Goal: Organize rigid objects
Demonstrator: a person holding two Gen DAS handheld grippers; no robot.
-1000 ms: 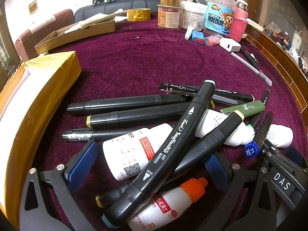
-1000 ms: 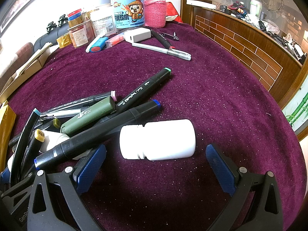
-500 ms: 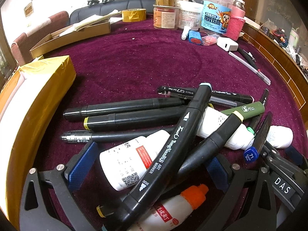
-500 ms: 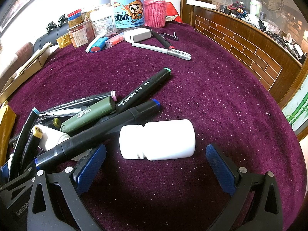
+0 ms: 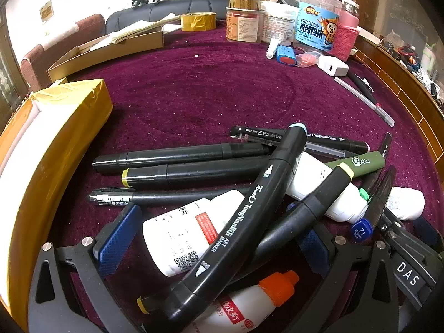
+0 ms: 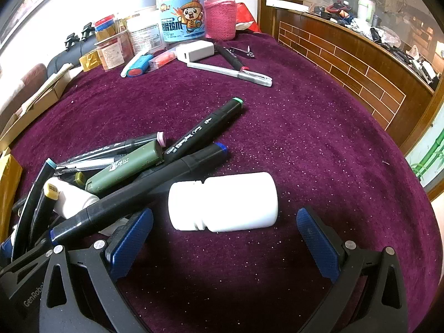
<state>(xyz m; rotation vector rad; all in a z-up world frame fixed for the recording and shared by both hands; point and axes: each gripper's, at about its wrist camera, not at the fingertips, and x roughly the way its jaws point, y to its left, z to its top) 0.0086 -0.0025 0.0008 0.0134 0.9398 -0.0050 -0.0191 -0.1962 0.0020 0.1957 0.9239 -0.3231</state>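
Jaws of both my left gripper (image 5: 213, 238) and right gripper (image 6: 224, 236) stand wide open, empty, straddling the unsorted marker pile (image 5: 249, 194) and white bottle (image 6: 223, 201) on the bench (image 6: 305, 138); sorting remains undone.

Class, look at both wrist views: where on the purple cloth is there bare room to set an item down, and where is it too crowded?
Free: the wide cloth between the gold box, the jars at the back and the marker pile; also the cloth right of the white bottle, toward the brick-patterned edge. Crowded: the pile itself and the back row.
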